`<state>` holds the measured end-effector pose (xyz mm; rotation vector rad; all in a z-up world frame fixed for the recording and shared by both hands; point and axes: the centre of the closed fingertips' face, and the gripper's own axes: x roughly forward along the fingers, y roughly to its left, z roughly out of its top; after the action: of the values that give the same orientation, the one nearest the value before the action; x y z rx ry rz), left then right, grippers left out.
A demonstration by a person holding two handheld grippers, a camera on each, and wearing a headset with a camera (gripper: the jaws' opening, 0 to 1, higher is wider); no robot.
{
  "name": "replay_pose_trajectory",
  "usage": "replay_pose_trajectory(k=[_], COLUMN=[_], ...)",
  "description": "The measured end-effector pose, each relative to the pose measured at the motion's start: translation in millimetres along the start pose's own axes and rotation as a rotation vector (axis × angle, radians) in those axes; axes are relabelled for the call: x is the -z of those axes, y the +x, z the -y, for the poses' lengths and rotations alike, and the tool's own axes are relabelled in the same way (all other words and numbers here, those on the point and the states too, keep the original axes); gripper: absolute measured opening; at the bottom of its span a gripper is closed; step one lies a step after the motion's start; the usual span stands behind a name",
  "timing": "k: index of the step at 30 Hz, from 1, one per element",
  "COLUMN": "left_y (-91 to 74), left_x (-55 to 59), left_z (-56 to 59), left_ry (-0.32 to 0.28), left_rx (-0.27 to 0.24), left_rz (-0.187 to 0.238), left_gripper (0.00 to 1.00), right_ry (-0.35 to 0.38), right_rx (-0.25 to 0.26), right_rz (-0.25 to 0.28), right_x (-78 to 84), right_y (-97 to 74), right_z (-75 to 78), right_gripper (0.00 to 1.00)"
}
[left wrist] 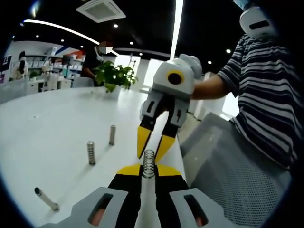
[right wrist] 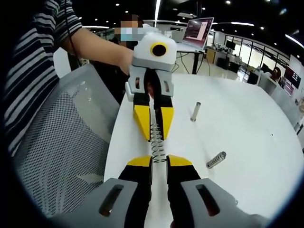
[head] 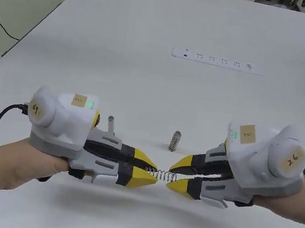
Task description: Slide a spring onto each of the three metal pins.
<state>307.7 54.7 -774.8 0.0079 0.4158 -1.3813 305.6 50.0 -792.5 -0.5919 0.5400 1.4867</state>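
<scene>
Workbench [head: 120, 61], white flat top: lies under both sets of fingers and extends well beyond them on every side.
Grey mesh chair back [right wrist: 61, 137]: stands off the workbench edge, to the left of the right gripper's fingers in the right gripper view.
Left gripper [head: 156, 174], white body with black fingers and yellow tips: held in the person's hand above the workbench, tips pointing at the opposite gripper. Its fingers are closed tight on one end of the spring. In its own view [left wrist: 148, 167] the coil fills the gap between them.
Right gripper [head: 168, 176], same build: held tip to tip with the left gripper. Its fingers stand narrowly parted around the spring's other end. In its own view [right wrist: 159, 159] the gap looks slightly wider than the coil, so it cannot be told whether they press on it.
White power strip [head: 216, 59]: lies flat on the workbench, well beyond both sets of fingertips on the far side.
Bare metal pin, upright [head: 110, 123]: stands on the workbench just beyond the left gripper's fingers, apart from them.
Metal pin wearing a coil, upright [head: 175, 141]: stands near and beyond the point where the two sets of fingertips meet, touching neither.
Metal pin lying flat [left wrist: 46, 199]: rests on the workbench to the left of the left gripper's fingers in that gripper's view.
Small steel coil spring [head: 163, 175]: spans the gap between the two sets of fingertips, clear of the workbench, with one end inside each pair.
</scene>
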Motion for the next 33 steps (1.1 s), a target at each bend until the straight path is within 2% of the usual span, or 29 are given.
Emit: replay_pose_trajectory(k=[3, 14, 21, 25, 33], left_y=[-0.4, 0.1, 0.2, -0.8, -1.1], left_x=[-0.1, -0.7, 3.2, 4.4, 5.9], left_z=[0.2, -1.1, -2.7, -4.4, -5.4], left_ry=[0.001, 0.039, 0.059, 0.064, 0.075], left_rx=[0.004, 0.014, 0.008, -0.002, -0.011], left_rz=[-0.001, -0.019, -0.048, -0.055, -0.068], left_gripper=[0.02, 0.02, 0.02, 0.02, 0.02], right_ry=[-0.012, -0.059, -0.093, -0.125, -0.134], right_rx=[0.003, 0.036, 0.044, 0.033, 0.013], right_rz=[-0.014, -0.002, 0.017, 0.017, 0.040], right_x=[2.4, -3.6, -19.1, -28.6, -41.8], right_y=[0.0, -6.7, -13.2, -13.1, -10.9], right_z=[0.0, 3.6, 5.6, 4.6, 3.2], right_gripper=[0.08, 0.07, 0.07, 0.07, 0.07])
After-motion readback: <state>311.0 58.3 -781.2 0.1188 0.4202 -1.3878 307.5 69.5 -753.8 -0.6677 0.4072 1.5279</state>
